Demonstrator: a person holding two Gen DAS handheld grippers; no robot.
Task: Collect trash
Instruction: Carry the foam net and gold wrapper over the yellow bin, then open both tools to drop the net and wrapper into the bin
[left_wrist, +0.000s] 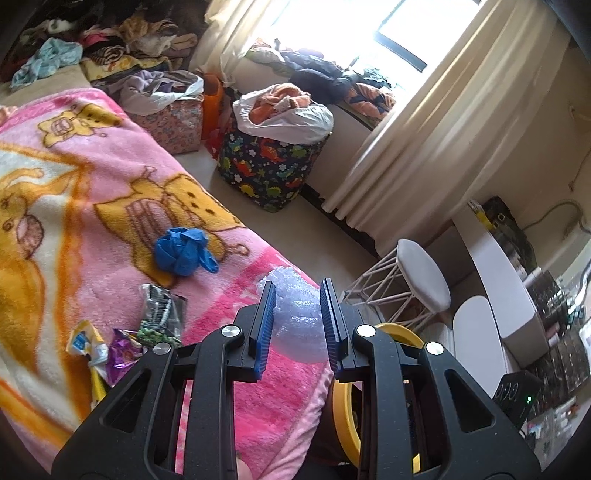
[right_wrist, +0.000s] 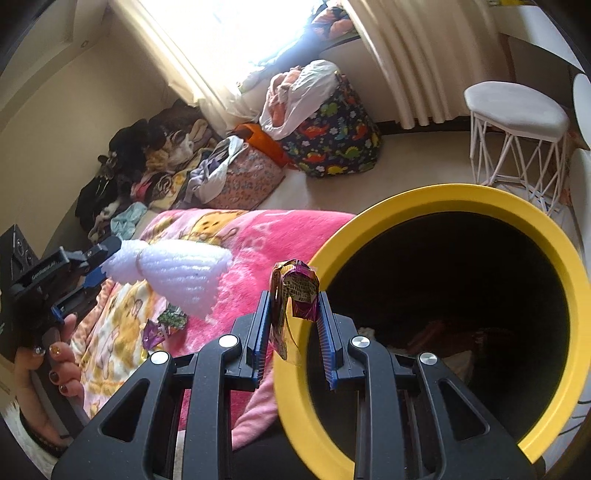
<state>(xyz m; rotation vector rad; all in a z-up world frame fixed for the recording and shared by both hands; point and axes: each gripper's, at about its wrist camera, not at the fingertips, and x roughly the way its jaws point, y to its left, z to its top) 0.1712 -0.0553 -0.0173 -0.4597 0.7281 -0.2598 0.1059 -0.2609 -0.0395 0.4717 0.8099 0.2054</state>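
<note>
My left gripper (left_wrist: 297, 290) is shut on a wad of white bubble wrap (left_wrist: 299, 321), held above the corner of the pink blanket (left_wrist: 122, 162). The right wrist view shows the same left gripper (right_wrist: 96, 266) and bubble wrap (right_wrist: 177, 269) from the side, with a hand (right_wrist: 55, 365) on the handle. My right gripper (right_wrist: 293, 299) is shut on a crumpled purple and gold wrapper (right_wrist: 295, 291) at the near rim of the yellow-rimmed bin (right_wrist: 469, 197). On the blanket lie a blue glove ball (left_wrist: 183, 251) and several snack wrappers (left_wrist: 159, 317).
A dinosaur-print laundry bag (left_wrist: 269, 166) and a pink patterned bag (left_wrist: 173, 125) stand on the floor past the bed. A white wire stool (left_wrist: 421, 280) stands by the curtain (left_wrist: 424, 122). Clothes are piled along the wall (left_wrist: 110, 40). The bin holds some trash in its dark inside.
</note>
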